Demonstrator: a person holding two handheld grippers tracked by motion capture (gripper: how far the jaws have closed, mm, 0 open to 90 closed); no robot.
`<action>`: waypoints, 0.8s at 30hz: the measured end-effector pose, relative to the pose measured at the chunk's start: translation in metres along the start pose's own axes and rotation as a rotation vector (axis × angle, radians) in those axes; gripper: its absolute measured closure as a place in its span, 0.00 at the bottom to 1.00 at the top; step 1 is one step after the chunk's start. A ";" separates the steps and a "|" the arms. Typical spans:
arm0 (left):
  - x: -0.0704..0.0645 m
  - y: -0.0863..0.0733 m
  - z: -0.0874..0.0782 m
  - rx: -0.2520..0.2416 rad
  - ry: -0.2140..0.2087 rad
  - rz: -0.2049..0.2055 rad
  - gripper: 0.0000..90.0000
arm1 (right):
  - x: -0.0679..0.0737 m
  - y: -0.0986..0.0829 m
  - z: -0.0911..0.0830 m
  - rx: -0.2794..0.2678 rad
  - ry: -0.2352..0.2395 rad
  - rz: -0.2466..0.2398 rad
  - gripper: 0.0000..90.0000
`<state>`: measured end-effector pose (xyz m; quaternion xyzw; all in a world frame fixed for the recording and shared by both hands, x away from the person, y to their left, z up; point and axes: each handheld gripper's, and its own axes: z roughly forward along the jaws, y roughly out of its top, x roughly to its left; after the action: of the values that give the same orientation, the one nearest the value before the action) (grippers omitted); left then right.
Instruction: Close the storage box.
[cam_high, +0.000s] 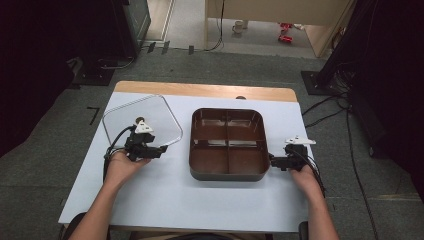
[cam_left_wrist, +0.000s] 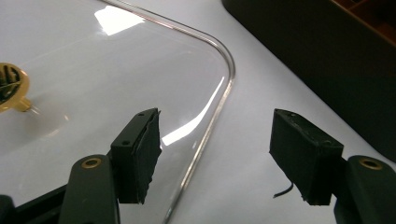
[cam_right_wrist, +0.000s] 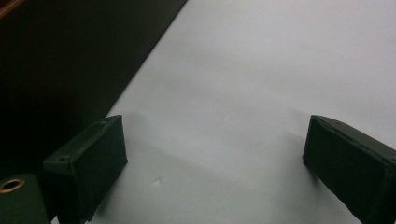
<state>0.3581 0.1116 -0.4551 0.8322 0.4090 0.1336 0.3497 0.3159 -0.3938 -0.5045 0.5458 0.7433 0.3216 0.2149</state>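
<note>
High view, nearest the person: two bare forearms come in from the bottom edge over a matte pale-blue worktop (cam_high: 165, 200), each hand holding a black gripper. Left gripper (cam_high: 161, 150) rests at the near edge of a clear lid (cam_high: 145, 112), a thin, glossy rounded-square sheet lying flat on the worktop; in the left gripper view its fingers (cam_left_wrist: 140, 154), blocky and faced with rough black padding, stand wide apart, one over the lid's raised rim and one over bare worktop, gripping nothing. A small brass-coloured knob (cam_left_wrist: 11, 91) sits on the lid farther in. Right gripper (cam_high: 272, 161) lies just beside the right wall of a brown tray (cam_high: 228, 172), a smooth rounded-square plastic dish split by a cross of low walls into four compartments; its fingers (cam_right_wrist: 88, 163) are likewise spread wide, nothing between them, the tray's dark side close by one. Lid and tray lie side by side, slightly apart. Beyond the worktop's wooden far edge is grey carpeted floor (cam_high: 240, 65).
</note>
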 end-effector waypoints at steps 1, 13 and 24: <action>0.002 0.000 0.000 0.002 0.006 -0.001 0.37 | 0.000 0.000 0.000 0.000 0.000 0.000 0.06; 0.032 0.001 0.000 -0.027 0.062 -0.043 0.38 | 0.000 0.000 0.000 0.000 0.000 -0.001 0.06; 0.060 0.009 0.001 -0.043 0.126 -0.072 0.40 | 0.000 0.000 0.000 0.000 0.000 -0.001 0.06</action>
<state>0.4015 0.1541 -0.4535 0.7992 0.4571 0.1819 0.3455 0.3160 -0.3938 -0.5045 0.5456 0.7436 0.3214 0.2148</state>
